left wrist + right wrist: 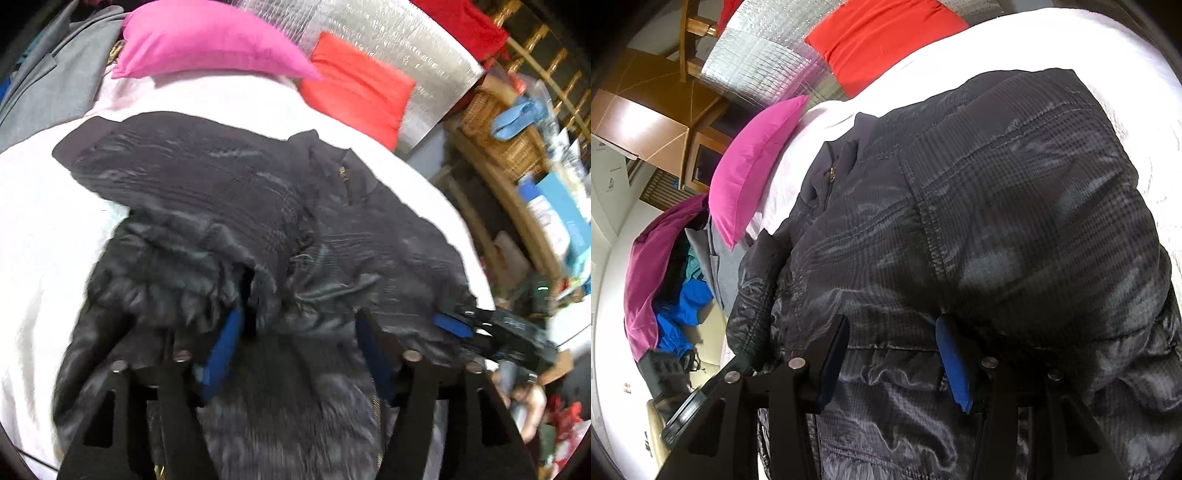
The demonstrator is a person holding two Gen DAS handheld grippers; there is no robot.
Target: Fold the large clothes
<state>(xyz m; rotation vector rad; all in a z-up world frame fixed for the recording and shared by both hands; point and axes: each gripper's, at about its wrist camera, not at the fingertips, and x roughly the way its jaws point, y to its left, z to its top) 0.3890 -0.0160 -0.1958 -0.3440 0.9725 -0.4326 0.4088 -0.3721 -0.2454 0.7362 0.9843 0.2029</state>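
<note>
A large black quilted jacket (221,177) lies crumpled on a white bed sheet (37,221), its zip collar toward the pillows. My left gripper (301,317) stands over the jacket's near end with its jaws wide apart; bunched fabric lies loosely between them and hides the right fingertip. At the jacket's right edge my right gripper (454,325) shows a blue pad against the cloth. In the right wrist view the jacket (1015,184) fills the frame, and a thick fold fills the gap of my right gripper (892,321), with the blue pad's tip tucked under it.
A pink pillow (207,40) and a red pillow (354,85) lie at the head of the bed against a silver foil panel (388,37). A grey garment (55,85) sits at far left. Wicker baskets (509,147) crowd the right side. A clothes pile (672,266) lies beside the bed.
</note>
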